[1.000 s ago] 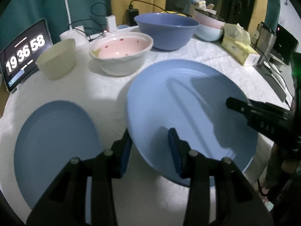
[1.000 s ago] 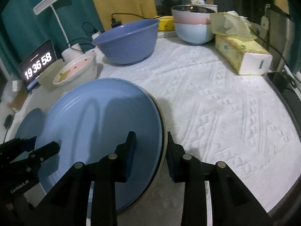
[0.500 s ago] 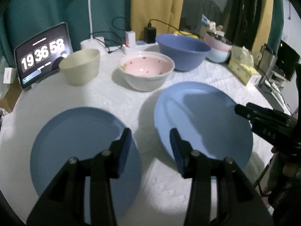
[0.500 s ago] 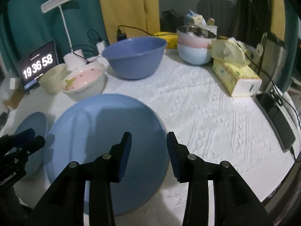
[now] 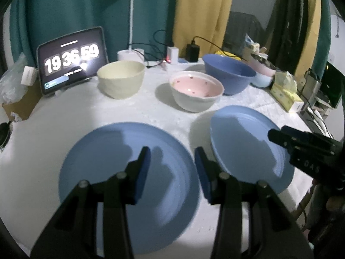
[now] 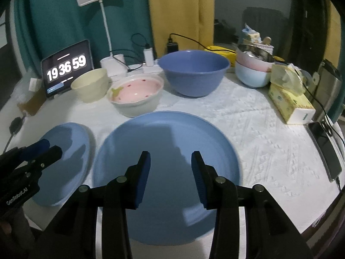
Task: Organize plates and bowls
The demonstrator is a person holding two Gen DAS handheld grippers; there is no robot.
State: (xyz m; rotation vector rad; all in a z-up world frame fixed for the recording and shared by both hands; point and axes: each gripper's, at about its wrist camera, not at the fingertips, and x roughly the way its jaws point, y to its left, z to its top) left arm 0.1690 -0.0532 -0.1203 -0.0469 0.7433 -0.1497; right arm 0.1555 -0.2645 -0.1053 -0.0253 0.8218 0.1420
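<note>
Two blue plates lie side by side on the white tablecloth. The left plate [image 5: 112, 168] [image 6: 64, 151] is under my left gripper [image 5: 172, 166], which is open and empty above its right part. The right plate [image 5: 243, 142] [image 6: 166, 151] is under my right gripper [image 6: 170, 168], also open and empty. Behind them stand a cream bowl [image 5: 120, 78] [image 6: 90, 84], a pink-lined white bowl [image 5: 196, 92] [image 6: 135, 95] and a large blue bowl [image 5: 228, 75] [image 6: 194, 73]. The left gripper shows in the right wrist view [image 6: 41, 151], and the right gripper in the left wrist view [image 5: 278, 136].
Stacked pink and light-blue bowls [image 6: 252, 69] stand at the back right. A tissue box [image 6: 289, 103] and a phone [image 6: 325, 149] lie at the right edge. A tablet clock [image 5: 71, 60], a desk lamp [image 6: 101, 0] and chargers with cables [image 6: 151, 60] line the back.
Both grippers let go of the right plate, which now lies flat on the cloth, and pulled back and up. The left gripper swung left over the left plate. Both jaws opened wider.
</note>
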